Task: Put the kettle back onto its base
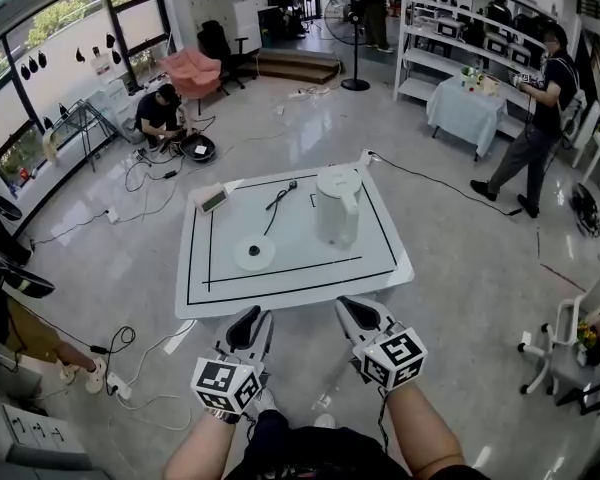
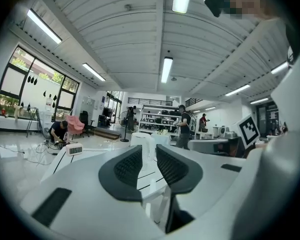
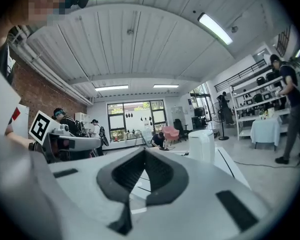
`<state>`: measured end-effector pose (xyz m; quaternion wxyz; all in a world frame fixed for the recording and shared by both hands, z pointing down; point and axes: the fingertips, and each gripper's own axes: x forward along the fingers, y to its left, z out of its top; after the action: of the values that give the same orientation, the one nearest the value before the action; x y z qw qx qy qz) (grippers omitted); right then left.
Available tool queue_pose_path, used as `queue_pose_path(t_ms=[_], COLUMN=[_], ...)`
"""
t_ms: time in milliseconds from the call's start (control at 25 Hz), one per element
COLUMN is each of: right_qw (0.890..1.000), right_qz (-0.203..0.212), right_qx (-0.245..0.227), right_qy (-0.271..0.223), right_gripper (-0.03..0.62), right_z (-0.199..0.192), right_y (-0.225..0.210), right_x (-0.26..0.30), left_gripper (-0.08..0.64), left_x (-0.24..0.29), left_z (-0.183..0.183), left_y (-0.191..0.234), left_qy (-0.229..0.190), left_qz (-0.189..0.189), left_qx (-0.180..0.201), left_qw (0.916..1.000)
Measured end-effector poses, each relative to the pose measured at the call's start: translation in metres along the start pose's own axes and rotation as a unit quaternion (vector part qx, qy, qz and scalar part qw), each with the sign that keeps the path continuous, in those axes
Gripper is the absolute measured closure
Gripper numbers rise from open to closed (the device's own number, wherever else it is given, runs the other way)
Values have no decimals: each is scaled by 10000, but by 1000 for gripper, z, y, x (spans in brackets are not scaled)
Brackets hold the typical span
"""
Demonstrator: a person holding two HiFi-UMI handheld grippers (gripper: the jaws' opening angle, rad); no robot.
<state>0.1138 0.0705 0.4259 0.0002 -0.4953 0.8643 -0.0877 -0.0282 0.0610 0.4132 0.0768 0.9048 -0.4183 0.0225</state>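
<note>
A white electric kettle [image 1: 338,206] stands upright on the right half of the white table [image 1: 370,273]. Its round white base [image 1: 254,253] lies apart from it, to the left and nearer me, with a black cord running back to a plug. Both grippers hang level in front of the table's near edge, short of everything on it. My left gripper [image 1: 255,320] has a narrow gap between its jaws and holds nothing; along it [image 2: 149,156] the kettle [image 2: 142,143] shows far ahead. My right gripper [image 1: 351,310] is shut and empty [image 3: 144,151], with the kettle [image 3: 202,145] ahead to its right.
A small digital clock [image 1: 213,199] sits at the table's far left corner. A black rectangle is marked on the tabletop. Cables trail over the floor on the left, where a person crouches [image 1: 162,113]. Another person walks at the right [image 1: 535,118], beside shelves.
</note>
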Motion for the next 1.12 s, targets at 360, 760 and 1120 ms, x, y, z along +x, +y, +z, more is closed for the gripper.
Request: queue_pose_path(t_ms=[360, 760, 1120], right_qw=[9983, 9943, 9906], right_qz=[-485, -1025, -1331], right_qx=[174, 239, 258], right_qy=[-258, -187, -157], right_gripper=[308, 310, 310], right_z=[21, 30, 36], right_y=[-33, -70, -86], right_x=[20, 72, 129], left_gripper=[184, 183, 183], left_x=[26, 88, 127], left_z=[20, 28, 34], left_y=[22, 72, 123], left_qy=[-250, -140, -80], left_qz=[-97, -542, -836], left_qx=[174, 86, 25], left_qw=[9995, 9984, 9965])
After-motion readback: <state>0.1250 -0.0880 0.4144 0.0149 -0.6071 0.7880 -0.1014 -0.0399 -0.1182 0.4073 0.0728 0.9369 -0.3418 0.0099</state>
